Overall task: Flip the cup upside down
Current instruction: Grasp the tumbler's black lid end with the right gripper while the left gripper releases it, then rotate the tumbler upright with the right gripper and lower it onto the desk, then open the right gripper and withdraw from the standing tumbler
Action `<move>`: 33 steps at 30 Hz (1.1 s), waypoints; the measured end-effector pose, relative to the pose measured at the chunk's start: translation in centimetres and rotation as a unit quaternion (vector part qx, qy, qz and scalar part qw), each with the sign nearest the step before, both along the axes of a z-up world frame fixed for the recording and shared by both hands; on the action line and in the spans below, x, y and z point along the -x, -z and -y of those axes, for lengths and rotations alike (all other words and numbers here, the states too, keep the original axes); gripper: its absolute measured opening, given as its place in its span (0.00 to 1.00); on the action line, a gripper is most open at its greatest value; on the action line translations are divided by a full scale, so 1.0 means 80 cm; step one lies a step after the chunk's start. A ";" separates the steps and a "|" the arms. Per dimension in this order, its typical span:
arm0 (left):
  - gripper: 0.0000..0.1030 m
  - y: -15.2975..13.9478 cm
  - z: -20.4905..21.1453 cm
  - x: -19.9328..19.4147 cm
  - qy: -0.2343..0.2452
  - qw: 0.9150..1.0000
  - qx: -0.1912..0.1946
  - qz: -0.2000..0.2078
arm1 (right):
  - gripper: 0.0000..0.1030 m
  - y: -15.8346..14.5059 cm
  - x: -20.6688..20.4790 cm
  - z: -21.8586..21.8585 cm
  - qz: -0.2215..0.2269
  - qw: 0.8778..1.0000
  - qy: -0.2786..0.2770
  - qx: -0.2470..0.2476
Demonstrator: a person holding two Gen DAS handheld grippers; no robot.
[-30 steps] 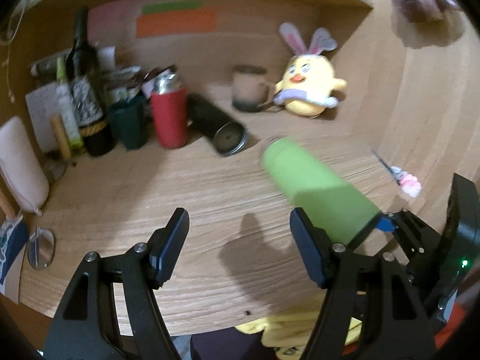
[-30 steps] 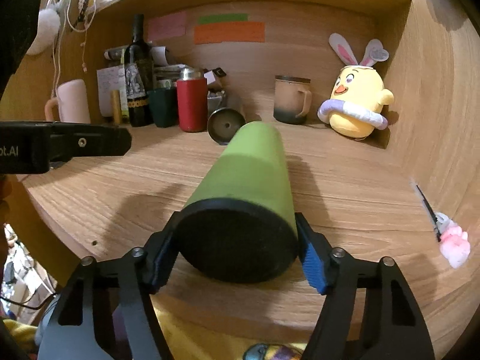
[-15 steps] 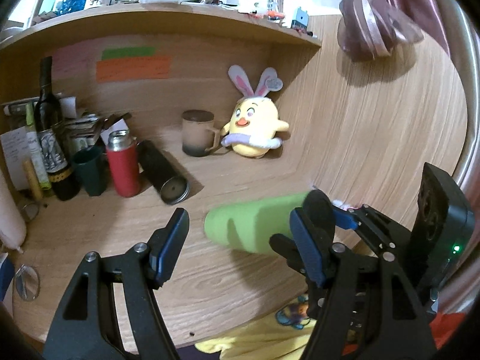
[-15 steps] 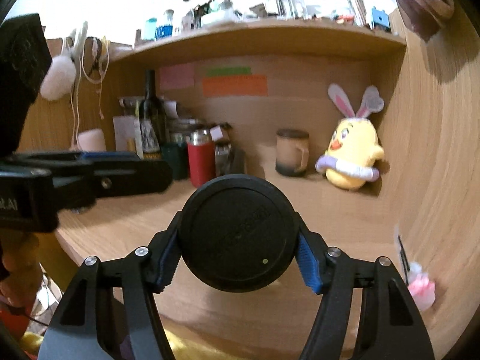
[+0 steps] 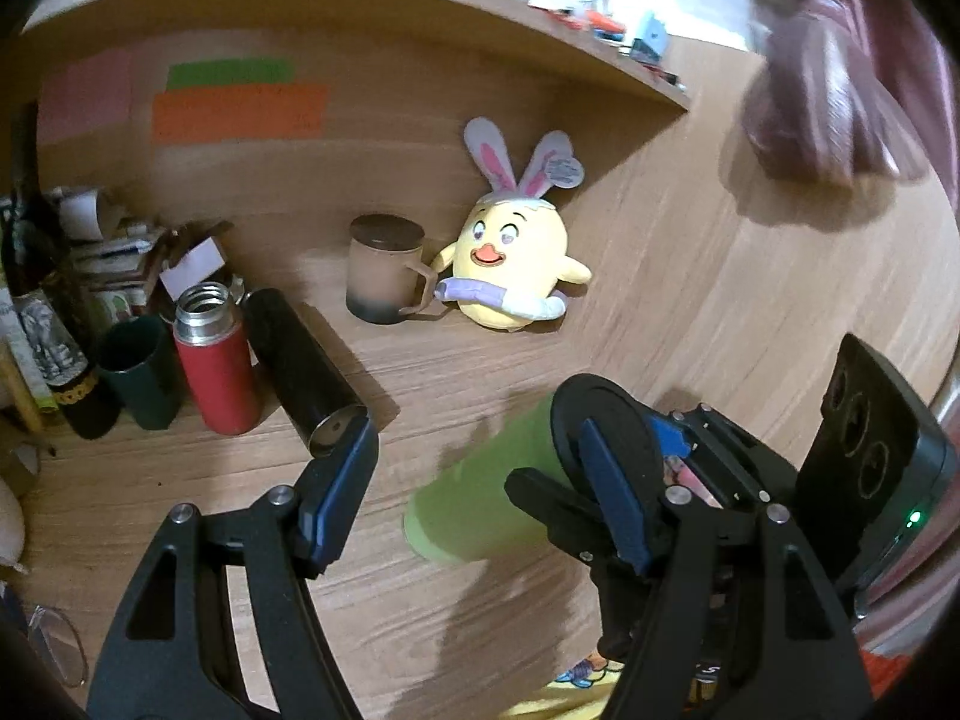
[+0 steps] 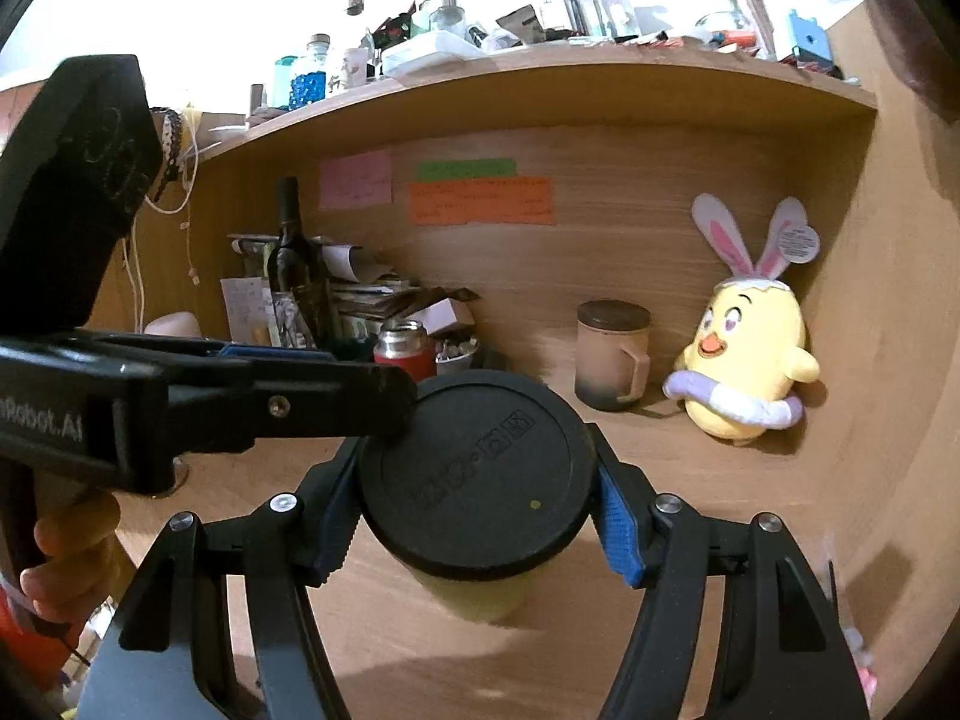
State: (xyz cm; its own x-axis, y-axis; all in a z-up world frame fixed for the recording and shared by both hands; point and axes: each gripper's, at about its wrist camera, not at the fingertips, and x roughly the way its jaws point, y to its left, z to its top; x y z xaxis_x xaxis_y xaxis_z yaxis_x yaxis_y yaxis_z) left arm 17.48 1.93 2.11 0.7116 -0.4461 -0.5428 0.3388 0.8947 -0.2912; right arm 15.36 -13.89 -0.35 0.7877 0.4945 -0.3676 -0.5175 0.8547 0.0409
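The green cup (image 5: 480, 492) has a black end cap (image 6: 477, 480). My right gripper (image 6: 477, 504) is shut on the cup at its black end and holds it above the wooden desk (image 5: 198, 510), tilted with the green end pointing down and away. In the left wrist view the right gripper (image 5: 606, 480) shows at right, gripping the cup. My left gripper (image 5: 474, 498) is open and empty, its right finger (image 5: 612, 498) in front of the cup's black end. In the right wrist view the left gripper's finger (image 6: 288, 402) reaches the cap's upper left edge.
At the back of the desk stand a red flask (image 5: 216, 360), a dark green cup (image 5: 141, 378), a lying black tumbler (image 5: 303, 372), a brown mug (image 5: 384, 276), a yellow plush chick (image 5: 510, 270) and a wine bottle (image 6: 291, 264). A shelf (image 6: 540, 78) runs overhead.
My right gripper has turned the cup from lying flat, green end away, to tilting green end down. The left gripper has moved closer to the cup's black end.
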 end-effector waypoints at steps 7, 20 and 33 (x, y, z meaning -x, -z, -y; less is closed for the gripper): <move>0.72 -0.001 -0.014 -0.027 -0.035 0.999 -0.020 0.001 | 0.62 -0.005 -0.038 -0.020 -0.020 1.000 -0.021 -0.004; 0.76 0.007 -0.024 -0.047 -0.058 0.998 -0.027 0.003 | 0.62 0.023 -0.055 -0.029 -0.074 0.997 -0.036 0.013; 0.78 -0.031 -0.033 0.066 -0.121 0.986 -0.049 0.108 | 1.00 -0.034 0.032 0.032 0.014 1.000 -0.007 0.026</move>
